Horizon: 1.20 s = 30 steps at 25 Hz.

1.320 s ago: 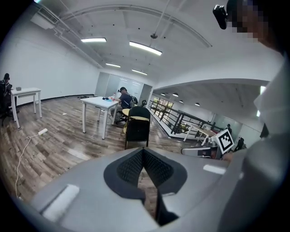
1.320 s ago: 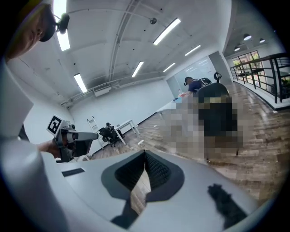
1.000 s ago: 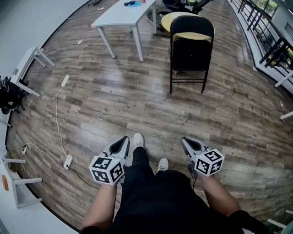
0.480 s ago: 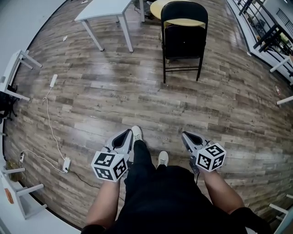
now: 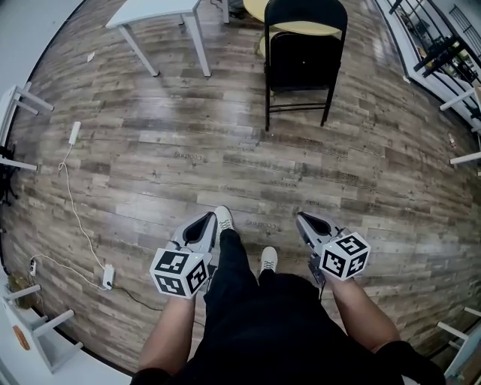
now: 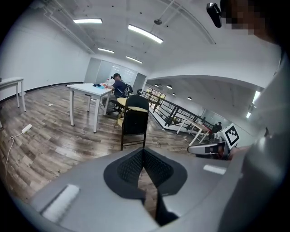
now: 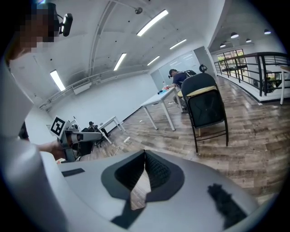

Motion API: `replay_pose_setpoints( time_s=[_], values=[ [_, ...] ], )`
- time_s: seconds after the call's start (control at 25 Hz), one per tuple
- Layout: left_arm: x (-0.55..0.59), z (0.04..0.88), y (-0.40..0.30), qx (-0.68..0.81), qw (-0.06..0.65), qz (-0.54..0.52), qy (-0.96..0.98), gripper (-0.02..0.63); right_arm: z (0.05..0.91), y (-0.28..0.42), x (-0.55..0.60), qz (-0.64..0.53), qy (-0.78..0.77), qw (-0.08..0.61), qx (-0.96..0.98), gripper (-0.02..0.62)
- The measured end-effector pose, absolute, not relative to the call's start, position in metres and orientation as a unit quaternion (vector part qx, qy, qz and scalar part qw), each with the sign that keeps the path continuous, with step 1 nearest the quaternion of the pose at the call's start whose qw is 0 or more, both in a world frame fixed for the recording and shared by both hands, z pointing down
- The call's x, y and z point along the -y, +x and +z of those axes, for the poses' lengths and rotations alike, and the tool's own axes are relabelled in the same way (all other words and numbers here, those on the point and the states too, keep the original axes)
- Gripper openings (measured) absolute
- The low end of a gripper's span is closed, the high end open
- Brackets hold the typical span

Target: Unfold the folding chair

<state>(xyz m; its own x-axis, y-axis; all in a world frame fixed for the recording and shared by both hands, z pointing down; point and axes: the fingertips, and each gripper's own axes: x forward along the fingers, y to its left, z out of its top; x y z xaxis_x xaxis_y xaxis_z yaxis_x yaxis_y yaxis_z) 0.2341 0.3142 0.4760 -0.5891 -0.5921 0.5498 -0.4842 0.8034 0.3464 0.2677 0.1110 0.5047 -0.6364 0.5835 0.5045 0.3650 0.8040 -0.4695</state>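
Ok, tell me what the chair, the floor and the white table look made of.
Chair: thin black tube frame, likely painted metal with a faint sheen. The dark panels could be vinyl or painted metal.
Floor: grey-brown planks with grain, wood or laminate, glossy judging by the light reflections.
Table: smooth matte white top and legs, material unclear.

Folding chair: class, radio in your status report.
Left gripper shut, empty; right gripper shut, empty. Folding chair folded, upright, out ahead, untouched. Only bare floor between.
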Motion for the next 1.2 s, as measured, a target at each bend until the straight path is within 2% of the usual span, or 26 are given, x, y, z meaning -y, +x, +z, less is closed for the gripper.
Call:
replay_pose_setpoints(
  time_s=[0.44,0.8,1.2],
  values=[
    [-0.34,0.481,0.133,0.875,0.347,-0.074,0.329,0.008,0.51,0.176,-0.144,0.16,-0.245,0.355,0.888,0.005],
    [-0.371,0.465,0.07,0.873,0.334,-0.072,0.347,0.008,0.485,0.109,-0.17,0.149,-0.224,0.332,0.904,0.005],
    [-0.407,0.433,0.027,0.883,0.3,-0.057,0.357,0.008,0.449,0.066,-0.198,0.148,-0.216,0.293,0.919,0.005]
  ],
)
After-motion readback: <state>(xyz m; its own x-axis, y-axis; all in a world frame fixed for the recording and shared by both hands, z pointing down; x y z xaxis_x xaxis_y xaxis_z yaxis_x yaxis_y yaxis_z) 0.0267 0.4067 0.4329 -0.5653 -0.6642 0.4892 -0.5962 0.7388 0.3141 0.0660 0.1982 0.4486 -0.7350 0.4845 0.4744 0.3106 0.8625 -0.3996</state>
